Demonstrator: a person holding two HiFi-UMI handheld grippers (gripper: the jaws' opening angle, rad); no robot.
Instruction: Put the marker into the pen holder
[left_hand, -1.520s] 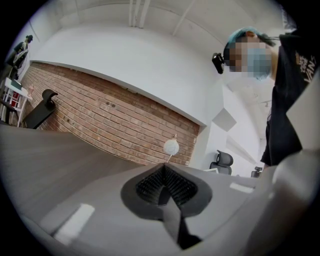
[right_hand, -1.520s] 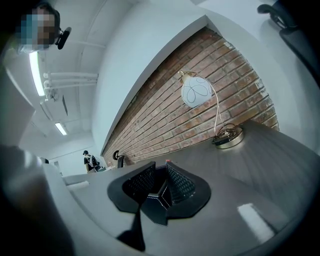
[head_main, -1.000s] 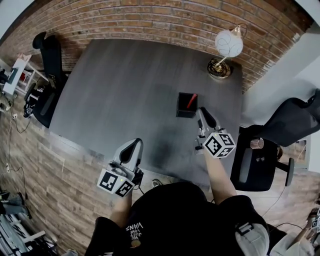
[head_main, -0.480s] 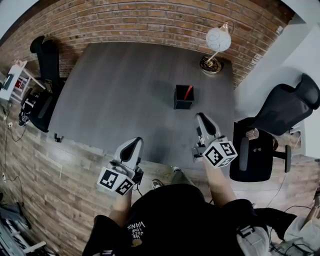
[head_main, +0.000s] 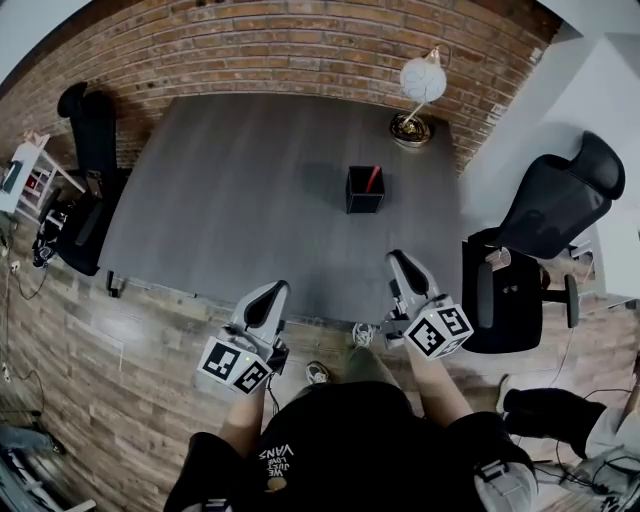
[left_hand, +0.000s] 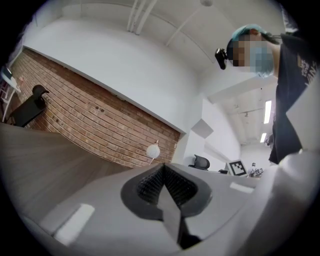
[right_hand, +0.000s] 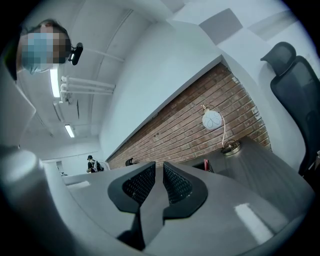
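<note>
Far out to the left of your left gripper (head_main: 270, 292) a black chair (head_main: 85, 125) stands against the brick wall (head_main: 300, 45); the left gripper itself hangs just off the near edge of the grey table (head_main: 240, 180), over the wooden floor (head_main: 150, 340), pointing toward the table; its jaws are pressed together at the tips with nothing between them, and its own view shows only the tabletop and wall beyond.

Ahead of that gripper and off to its right, the black holder (head_main: 365, 202) stands upright on the table, well apart from both grippers; the red marker (head_main: 373, 179) is inside it, leaning, its top showing above the rim.

Your right gripper (head_main: 398, 260) sits over the near edge of the table, almost straight behind the holder and aimed toward it; its jaws stand a thin slit apart and hold nothing; the marker's red tip shows just right of the jaw tips in its view.

Beyond the holder, ahead and slightly right of the right gripper, a lamp (head_main: 421, 82) with a white globe stands by the wall; to that gripper's right a second black chair (head_main: 550, 205) is beside the table.
</note>
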